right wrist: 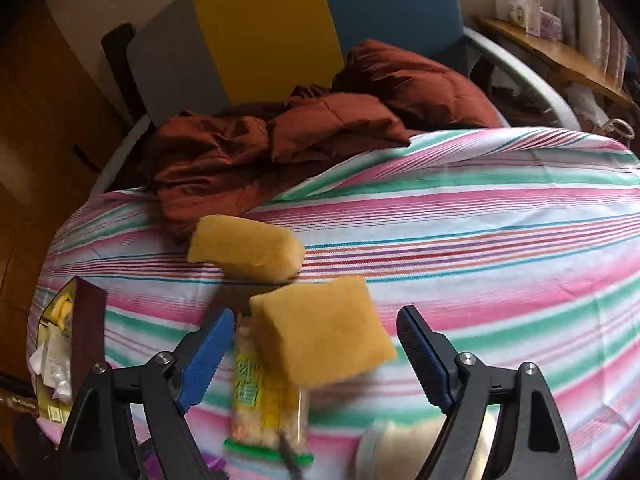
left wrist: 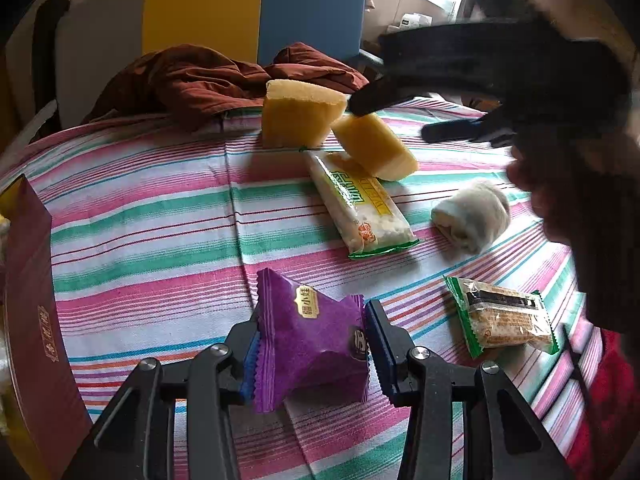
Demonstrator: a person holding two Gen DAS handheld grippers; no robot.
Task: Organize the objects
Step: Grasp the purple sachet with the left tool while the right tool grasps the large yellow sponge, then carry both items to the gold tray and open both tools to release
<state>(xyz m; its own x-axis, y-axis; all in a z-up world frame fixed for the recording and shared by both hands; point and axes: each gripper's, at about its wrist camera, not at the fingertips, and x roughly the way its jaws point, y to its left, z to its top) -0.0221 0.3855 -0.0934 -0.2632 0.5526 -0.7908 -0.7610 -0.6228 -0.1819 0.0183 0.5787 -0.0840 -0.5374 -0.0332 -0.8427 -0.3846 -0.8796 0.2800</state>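
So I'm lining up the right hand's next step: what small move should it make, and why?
Probably lower the right gripper and close on the yellow sponge. Its jaws stand wide with the sponge between them, untouched. The left gripper already pinches the purple packet, so that hand is busy.

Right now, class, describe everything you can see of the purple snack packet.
The purple snack packet is a crinkly, matte-looking pouch with zigzag-cut sealed ends, a small gold label near its top and a dark round mark on one side. It looks puffed and unopened. It sits tilted between the blue pads of the left tool, which pinch it above the striped cloth.
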